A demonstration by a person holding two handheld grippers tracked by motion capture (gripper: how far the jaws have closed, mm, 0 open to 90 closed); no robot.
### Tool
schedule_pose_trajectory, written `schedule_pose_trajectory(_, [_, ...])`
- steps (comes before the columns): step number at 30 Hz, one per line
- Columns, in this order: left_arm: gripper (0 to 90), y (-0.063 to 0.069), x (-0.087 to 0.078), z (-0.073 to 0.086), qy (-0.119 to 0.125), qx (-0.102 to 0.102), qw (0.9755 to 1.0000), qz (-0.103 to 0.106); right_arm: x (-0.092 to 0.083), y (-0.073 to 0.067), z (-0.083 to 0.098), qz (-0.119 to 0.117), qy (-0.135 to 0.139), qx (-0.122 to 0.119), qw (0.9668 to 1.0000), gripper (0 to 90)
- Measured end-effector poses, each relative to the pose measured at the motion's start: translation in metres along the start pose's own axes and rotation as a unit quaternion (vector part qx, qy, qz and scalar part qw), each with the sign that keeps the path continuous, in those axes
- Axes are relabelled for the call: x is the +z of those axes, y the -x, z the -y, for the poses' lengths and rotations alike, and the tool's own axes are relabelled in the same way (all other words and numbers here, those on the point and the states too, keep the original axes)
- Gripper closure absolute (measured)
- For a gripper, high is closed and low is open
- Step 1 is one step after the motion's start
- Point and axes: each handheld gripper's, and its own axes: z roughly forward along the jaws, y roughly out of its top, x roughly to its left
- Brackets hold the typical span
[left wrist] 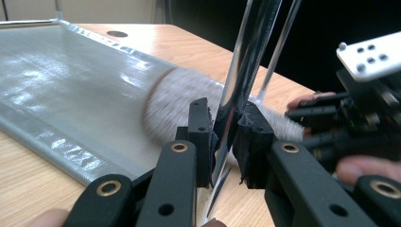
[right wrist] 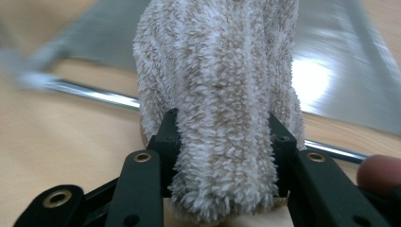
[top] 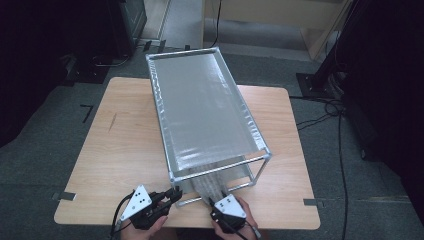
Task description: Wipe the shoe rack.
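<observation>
At the bottom centre of the high view a metal rack [top: 207,117] stands on the wooden table [top: 120,150], with a shiny grey sheet stretched across its top and another along its floor. The left gripper [top: 172,195], low and left of centre, has its jaws clamped on the rack's upright corner post [left wrist: 236,90]; in the left gripper view the two pads press the chrome tube from either side. The right gripper [top: 216,202], just to its right at the bottom edge, is closed on a bunched fluffy towel [right wrist: 222,118], which fills the space between its jaws in the right gripper view and reaches toward the rack's lower level. The step appears to be moving the towel at the rack's open near end. To do it well, the left grip should hold the frame steady so it cannot slide, while the right hand travels level and straight, keeping the pile clear of the bottom rail [right wrist: 90,94] so it does not snag.
</observation>
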Motion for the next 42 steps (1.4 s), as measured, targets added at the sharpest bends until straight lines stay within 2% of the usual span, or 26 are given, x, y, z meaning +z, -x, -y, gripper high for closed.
schedule_pose_trajectory(1, [78.3,0.001,0.000,0.000,0.000,-0.001,1.0000,0.000,0.001,-0.008,-0.001,-0.002,0.000,-0.016,0.9999,60.1])
schedule_pose_trajectory(3, [78.4,0.002,0.001,0.000,0.000,-0.001,1.0000,0.002,0.002,-0.015,-0.002,0.003,0.002,-0.039,0.9992,60.2])
schedule_pose_trajectory(4, [78.3,0.002,0.001,0.000,0.000,-0.001,1.0000,0.004,0.003,-0.016,-0.002,0.005,0.001,-0.043,0.9991,60.4])
schedule_pose_trajectory(8, [78.4,0.006,0.004,0.001,-0.003,0.000,0.9999,0.017,0.002,-0.007,-0.002,-0.008,-0.003,-0.028,0.9996,61.6])
schedule_pose_trajectory(13, [78.6,0.018,0.010,0.001,-0.012,0.011,0.9993,0.035,0.003,0.000,-0.001,0.009,-0.002,-0.028,0.9996,62.7])
schedule_pose_trajectory(15, [78.6,0.022,0.012,0.002,-0.013,0.015,0.9990,0.041,0.004,0.004,-0.001,0.007,-0.005,-0.022,0.9997,62.8])
schedule_pose_trajectory(20, [78.7,0.034,0.018,0.002,-0.019,0.022,0.9982,0.053,0.004,0.017,-0.002,-0.008,-0.013,0.006,0.9999,63.0])
schedule_pose_trajectory(22, [78.8,0.038,0.020,0.003,-0.020,0.025,0.9978,0.057,0.004,0.020,-0.003,-0.008,-0.014,0.009,0.9998,63.0])
schedule_pose_trajectory(30, [78.9,0.048,0.025,0.004,-0.024,0.037,0.9962,0.075,0.005,0.033,-0.005,-0.032,-0.021,0.042,0.9984,62.8])
schedule_pose_trajectory(34, [79.1,0.054,0.029,0.004,-0.025,0.045,0.9953,0.081,0.004,0.041,-0.003,-0.046,-0.012,0.066,0.9967,61.6])
schedule_pose_trajectory(36, [79.2,0.056,0.031,0.004,-0.025,0.045,0.9952,0.083,0.001,0.045,-0.001,-0.044,-0.006,0.077,0.9960,61.3])
schedule_pose_trajectory(39, [79.2,0.057,0.037,0.003,-0.026,0.047,0.9950,0.084,-0.002,0.048,0.001,-0.037,-0.003,0.069,0.9970,61.1])
schedule_pose_trajectory(42, [79.2,0.058,0.044,0.001,-0.027,0.046,0.9953,0.081,-0.008,0.053,0.003,-0.036,-0.015,0.067,0.9970,60.9])
